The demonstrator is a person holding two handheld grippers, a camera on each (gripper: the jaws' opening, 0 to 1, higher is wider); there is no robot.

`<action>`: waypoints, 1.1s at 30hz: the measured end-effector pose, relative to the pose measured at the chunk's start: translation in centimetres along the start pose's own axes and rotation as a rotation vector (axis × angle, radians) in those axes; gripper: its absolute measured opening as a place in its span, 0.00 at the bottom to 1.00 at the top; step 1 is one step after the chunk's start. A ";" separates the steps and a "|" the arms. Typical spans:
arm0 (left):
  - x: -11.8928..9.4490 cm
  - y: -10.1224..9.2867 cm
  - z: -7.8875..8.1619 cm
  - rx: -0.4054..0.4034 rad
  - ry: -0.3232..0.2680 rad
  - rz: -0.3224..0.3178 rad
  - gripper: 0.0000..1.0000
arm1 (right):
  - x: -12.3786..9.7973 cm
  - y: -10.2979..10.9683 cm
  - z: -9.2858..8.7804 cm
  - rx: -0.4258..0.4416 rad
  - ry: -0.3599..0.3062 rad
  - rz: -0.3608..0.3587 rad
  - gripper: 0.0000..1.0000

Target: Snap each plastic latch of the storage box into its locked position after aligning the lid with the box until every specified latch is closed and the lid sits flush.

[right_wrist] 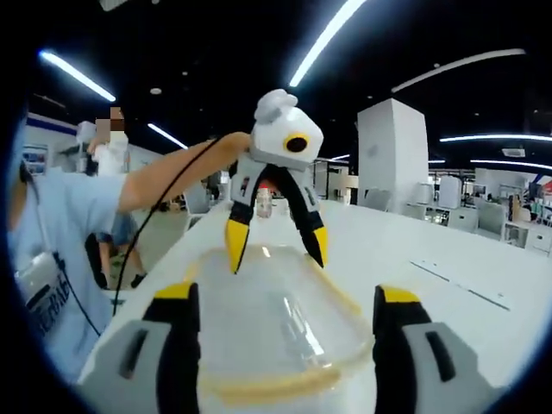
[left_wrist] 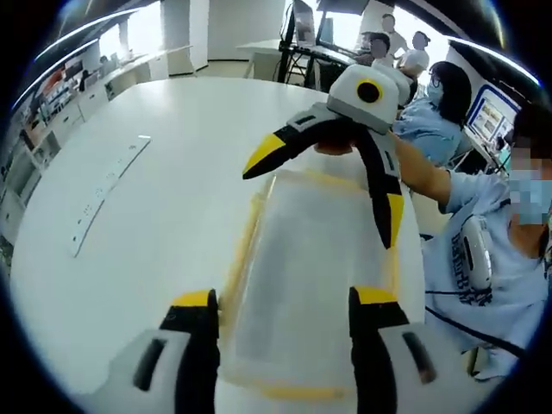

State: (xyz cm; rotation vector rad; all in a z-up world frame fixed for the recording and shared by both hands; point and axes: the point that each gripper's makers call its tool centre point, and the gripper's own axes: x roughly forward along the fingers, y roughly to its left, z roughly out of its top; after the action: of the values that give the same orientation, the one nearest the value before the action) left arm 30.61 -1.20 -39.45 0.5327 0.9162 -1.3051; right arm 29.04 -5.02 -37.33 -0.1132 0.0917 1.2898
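On a white table (left_wrist: 155, 216) in a bright workroom, the clear storage box (left_wrist: 302, 285) lies between the left gripper (left_wrist: 285, 302) and right gripper (right_wrist: 280, 302), jaws spread wide at opposite ends; uneven pressing could skew the lid (right_wrist: 267, 319).

grippers: white-grey bodies, black jaws, yellow tips — left gripper (left_wrist: 285, 297), right gripper (right_wrist: 285, 293) | person: light-blue printed T-shirt (left_wrist: 483, 259), black cable (right_wrist: 151, 216)
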 end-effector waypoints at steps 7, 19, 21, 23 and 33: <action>0.2 -0.4 -0.1 0.010 -0.009 -0.020 0.54 | -0.3 0.0 0.0 0.014 -0.006 0.009 0.83; 0.4 0.2 0.1 -0.036 0.167 -0.048 0.53 | -0.4 0.2 0.1 0.024 -0.013 0.014 0.84; 0.5 0.0 -0.1 -0.041 0.198 -0.054 0.53 | -0.4 0.2 0.1 0.022 -0.011 0.016 0.84; 0.5 0.1 -0.1 -0.047 0.221 -0.063 0.53 | -0.4 0.2 0.2 0.019 -0.009 0.018 0.84; 1.1 -0.1 -0.8 -0.114 0.308 -0.151 0.54 | -0.2 0.4 0.2 0.049 -0.018 0.029 0.85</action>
State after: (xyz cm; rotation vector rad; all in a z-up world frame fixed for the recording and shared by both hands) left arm 30.30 -1.25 -40.78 0.5942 1.2987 -1.3181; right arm 28.60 -5.07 -37.15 -0.0583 0.1098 1.3160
